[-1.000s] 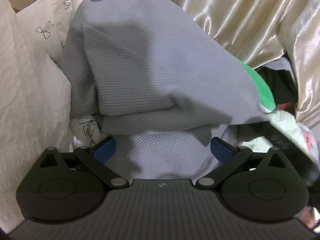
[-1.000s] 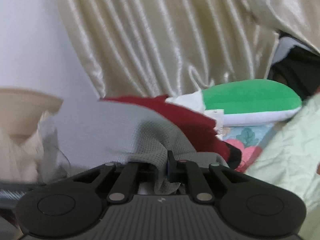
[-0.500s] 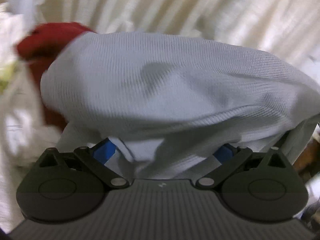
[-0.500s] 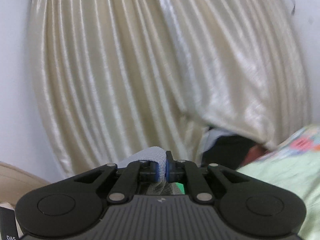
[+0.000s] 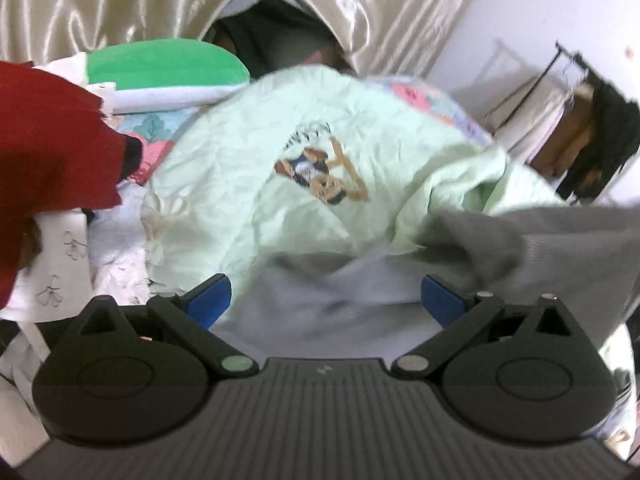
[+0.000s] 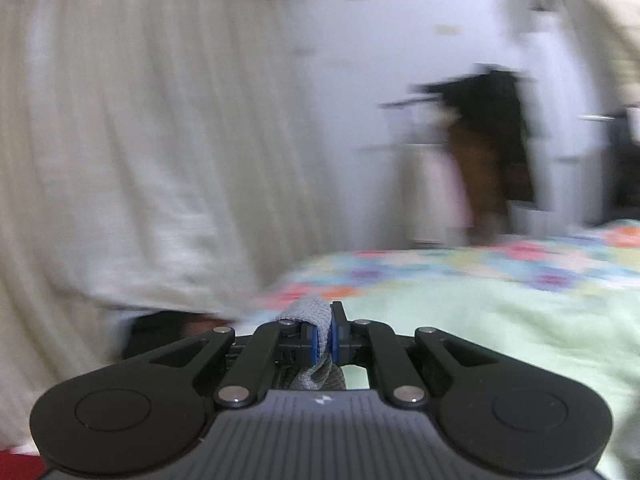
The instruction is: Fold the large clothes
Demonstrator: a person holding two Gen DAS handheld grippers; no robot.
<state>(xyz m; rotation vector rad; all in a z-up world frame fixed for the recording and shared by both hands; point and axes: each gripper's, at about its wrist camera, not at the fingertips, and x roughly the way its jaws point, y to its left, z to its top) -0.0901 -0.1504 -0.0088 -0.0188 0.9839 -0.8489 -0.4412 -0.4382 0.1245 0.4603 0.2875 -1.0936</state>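
1. Swung since a second ago from the pillow pile out over the mint quilt (image 5: pixel 280 128); grey waffle-knit garment (image 5: pixel 540 248) carried along.
2. Right gripper (image 6: pixel 325 338) pinched tight on a grey fold; left gripper (image 5: pixel 326 298) spread wide, holding nothing, cloth draped across.
3. Soft, limp, light, grippy knit; best taken at hems or corners.

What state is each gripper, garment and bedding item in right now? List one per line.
Left gripper: open, fingers spread over grey cloth.
Right gripper: shut on the grey garment.
Pale green cover: crumpled on the bed.
Red garment: bunched at the left.
Curtain: drawn, hanging.
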